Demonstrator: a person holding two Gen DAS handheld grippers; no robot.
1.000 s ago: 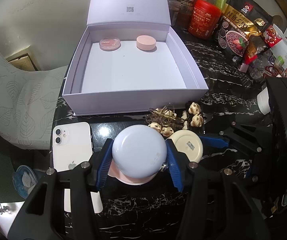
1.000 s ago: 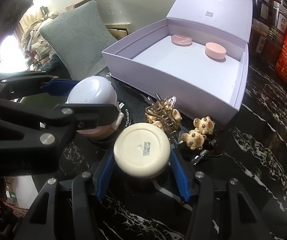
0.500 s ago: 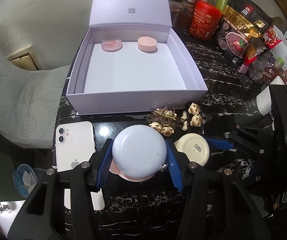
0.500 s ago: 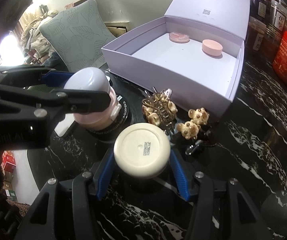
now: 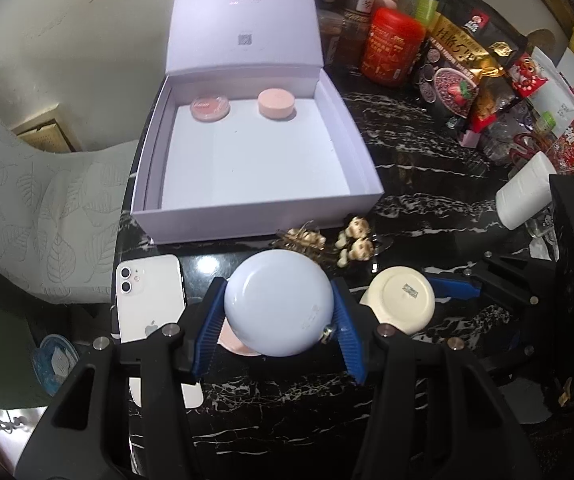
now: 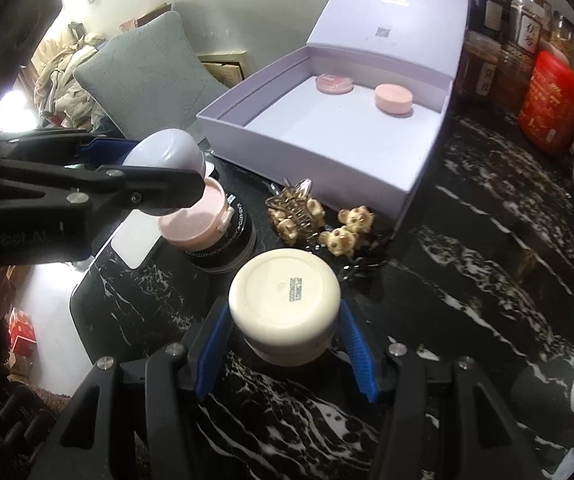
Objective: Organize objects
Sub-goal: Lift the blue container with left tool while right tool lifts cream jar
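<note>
Countertop [image 5: 427, 184] black marbled; left tool [image 5: 279, 312] clamps blue-lidded jar [image 5: 279, 302], right tool [image 6: 285, 326] clamps cream jar [image 6: 285, 304].

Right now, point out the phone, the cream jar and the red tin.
phone [image 5: 149, 294]: left wrist view, white back.
cream jar [image 6: 285, 294]: right wrist view, labelled flat face.
red tin [image 5: 391, 49]: left wrist view, side wall.

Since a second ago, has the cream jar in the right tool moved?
Yes. The cream jar has lifted off the table and away from the hair clips, which now sit clear of it.
</note>
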